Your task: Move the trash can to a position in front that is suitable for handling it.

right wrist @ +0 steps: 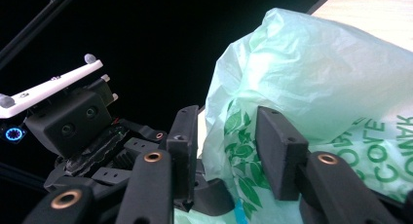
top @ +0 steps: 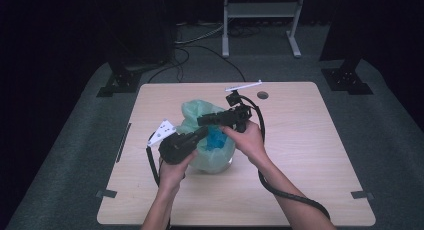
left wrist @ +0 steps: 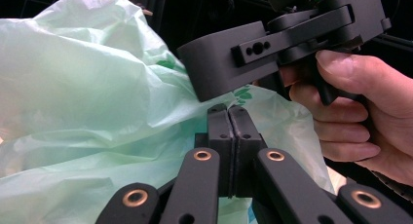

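A thin pale green plastic bag (top: pixel 199 111) with leaf prints sits in the middle of the table, with something blue (top: pixel 216 140) inside it. My left gripper (top: pixel 204 131) comes in from the left; in the left gripper view its jaws (left wrist: pixel 228 112) are pressed together at the bag (left wrist: pixel 87 87), with the film pulled toward their tips. My right gripper (top: pixel 200 121) reaches over the bag from the right. Its jaws (right wrist: pixel 231 136) stand apart in the right gripper view, with the bag's printed edge (right wrist: pixel 311 87) between them. A hand (left wrist: pixel 360 112) holds the right gripper (left wrist: pixel 219 73) just above my left jaws.
The wooden table (top: pixel 300 155) has bare room all around the bag. A small dark disc (top: pixel 262 95) lies near its far edge. Tape marks (top: pixel 106 193) sit at the front corners. A white stand (top: pixel 260 10) and black stand bases (top: pixel 120 82) are on the floor behind.
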Tool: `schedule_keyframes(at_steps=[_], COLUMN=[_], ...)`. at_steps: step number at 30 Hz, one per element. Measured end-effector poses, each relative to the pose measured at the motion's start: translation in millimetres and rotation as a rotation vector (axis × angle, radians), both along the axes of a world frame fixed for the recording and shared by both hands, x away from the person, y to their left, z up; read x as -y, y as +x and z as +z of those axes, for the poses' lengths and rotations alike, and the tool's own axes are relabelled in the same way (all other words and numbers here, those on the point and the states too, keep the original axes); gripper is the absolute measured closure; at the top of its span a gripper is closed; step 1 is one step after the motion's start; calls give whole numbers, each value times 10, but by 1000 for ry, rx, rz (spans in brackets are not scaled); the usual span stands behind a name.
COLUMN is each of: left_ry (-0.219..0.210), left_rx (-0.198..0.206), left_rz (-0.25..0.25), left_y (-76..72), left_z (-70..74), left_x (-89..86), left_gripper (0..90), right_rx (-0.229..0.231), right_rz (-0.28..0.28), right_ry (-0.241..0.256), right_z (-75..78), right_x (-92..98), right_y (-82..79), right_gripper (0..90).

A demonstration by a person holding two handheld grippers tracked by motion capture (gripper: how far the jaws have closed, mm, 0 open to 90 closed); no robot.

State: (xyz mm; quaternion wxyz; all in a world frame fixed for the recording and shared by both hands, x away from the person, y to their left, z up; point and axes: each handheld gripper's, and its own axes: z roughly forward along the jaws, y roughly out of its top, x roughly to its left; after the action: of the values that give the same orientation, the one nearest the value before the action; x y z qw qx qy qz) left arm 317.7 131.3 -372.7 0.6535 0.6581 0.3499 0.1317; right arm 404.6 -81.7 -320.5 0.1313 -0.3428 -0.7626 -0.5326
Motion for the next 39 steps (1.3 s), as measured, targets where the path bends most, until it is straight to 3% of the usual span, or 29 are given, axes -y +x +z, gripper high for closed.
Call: schedule_keyframes(at_steps=[6, 8, 11, 16, 21, 25, 39], left_ry=[4, 8, 9, 0, -24, -42, -83], left_rx=[1, 2, 0, -9, -15, -24, -52], left_rz=[-2, -3, -5, -22, -17, 14, 122], left_y=[-3, -5, -5, -11, -21, -9, 32], left_z=[-1, 0, 4, 28, 85, 106, 106], left_x=[20, 19, 16, -7, -90, -192, -450], left_gripper=[896, 895, 877, 768, 645, 555, 368], right_rx=[20, 35, 43, 53, 10, -14, 1], right_rz=[-14, -32, -39, -63, -91, -103, -117], right_ry=[-56, -90, -102, -108, -60, -14, 48], right_z=[21, 28, 25, 9, -49, -81, 66], right_x=[-61, -77, -77, -44, 85, 197, 383], right_y=[1, 9, 14, 20, 82, 109, 84], right_gripper=[648, 785, 851, 895, 899, 900, 900])
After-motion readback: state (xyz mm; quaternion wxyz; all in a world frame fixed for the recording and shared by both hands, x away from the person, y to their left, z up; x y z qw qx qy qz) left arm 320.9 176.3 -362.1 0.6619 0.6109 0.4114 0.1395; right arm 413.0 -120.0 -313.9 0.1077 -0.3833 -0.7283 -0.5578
